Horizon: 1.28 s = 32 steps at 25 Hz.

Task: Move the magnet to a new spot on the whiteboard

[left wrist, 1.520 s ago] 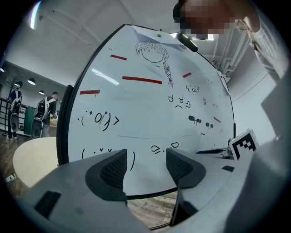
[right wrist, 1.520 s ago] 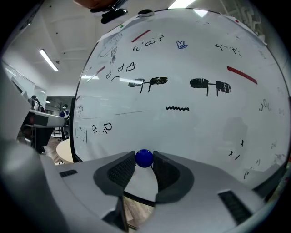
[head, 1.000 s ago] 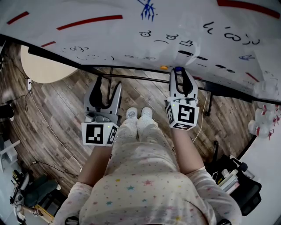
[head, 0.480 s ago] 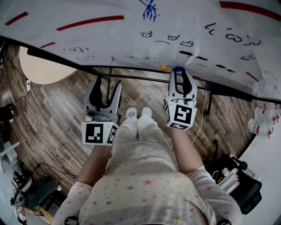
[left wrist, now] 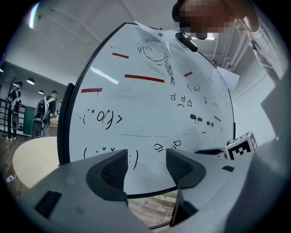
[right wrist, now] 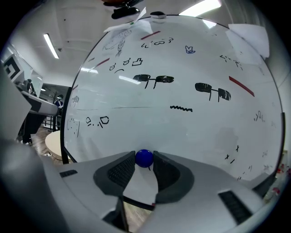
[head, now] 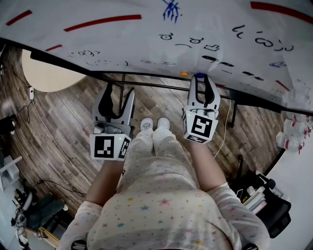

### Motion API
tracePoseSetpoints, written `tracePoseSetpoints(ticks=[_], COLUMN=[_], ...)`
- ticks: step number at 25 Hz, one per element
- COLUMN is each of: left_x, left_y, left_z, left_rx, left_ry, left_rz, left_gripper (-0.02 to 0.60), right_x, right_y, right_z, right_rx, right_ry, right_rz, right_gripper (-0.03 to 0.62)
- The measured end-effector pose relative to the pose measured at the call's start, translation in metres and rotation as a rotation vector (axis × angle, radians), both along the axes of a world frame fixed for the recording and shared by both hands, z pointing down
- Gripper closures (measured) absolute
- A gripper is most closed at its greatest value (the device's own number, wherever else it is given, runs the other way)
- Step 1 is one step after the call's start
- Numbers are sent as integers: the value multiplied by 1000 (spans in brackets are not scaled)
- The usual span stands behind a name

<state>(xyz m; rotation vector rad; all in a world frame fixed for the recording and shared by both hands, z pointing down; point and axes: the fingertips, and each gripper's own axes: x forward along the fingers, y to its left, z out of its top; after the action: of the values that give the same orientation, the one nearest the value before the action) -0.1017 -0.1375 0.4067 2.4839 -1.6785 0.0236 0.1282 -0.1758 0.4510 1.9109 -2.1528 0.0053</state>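
While I stand over my white shoes (head: pixel 155 125) on the wooden floor (head: pixel 63 122), my left hand-held gripper (head: pixel 120 93) hangs close to me on the left with its jaws spread wide and nothing between them. Through the gap its own view shows only the lower part of the whiteboard (head: pixel 146 46), and it stops short of that surface. A little farther out on the right, my right hand-held gripper (head: pixel 200 80) has its jaws closed on the magnet (right wrist: pixel 144 158), a small blue ball pinched between the two ribbed pads at their very tips. The magnet sits low on the whiteboard, just above the dark bottom edge, and seems to rest against the surface. Just to its left along the same edge is a small orange dot (head: pixel 183 74), too small to tell more. Beyond the jaws the board carries black doodles (right wrist: pixel 153 79), a short black wavy line (right wrist: pixel 181 108) and a red stroke (right wrist: pixel 241 86). Farther up are a long red stroke (head: pixel 100 22) and a blue scribble (head: pixel 169 10). Off to the far left a round pale table (head: pixel 46 78) shows below the board
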Motion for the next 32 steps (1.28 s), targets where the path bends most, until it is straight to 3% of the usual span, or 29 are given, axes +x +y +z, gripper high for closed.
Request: tracePoseSetpoints(ticks=[32], left_x=[-1], left_y=[4], left_z=[-2], left_rx=[4], left_ry=[-3], left_rz=[-7], left_gripper=[331], right_x=[0], right_y=[1], right_z=[-1], right_rx=[39], right_ry=[5], right_rz=[27], right_gripper=[459])
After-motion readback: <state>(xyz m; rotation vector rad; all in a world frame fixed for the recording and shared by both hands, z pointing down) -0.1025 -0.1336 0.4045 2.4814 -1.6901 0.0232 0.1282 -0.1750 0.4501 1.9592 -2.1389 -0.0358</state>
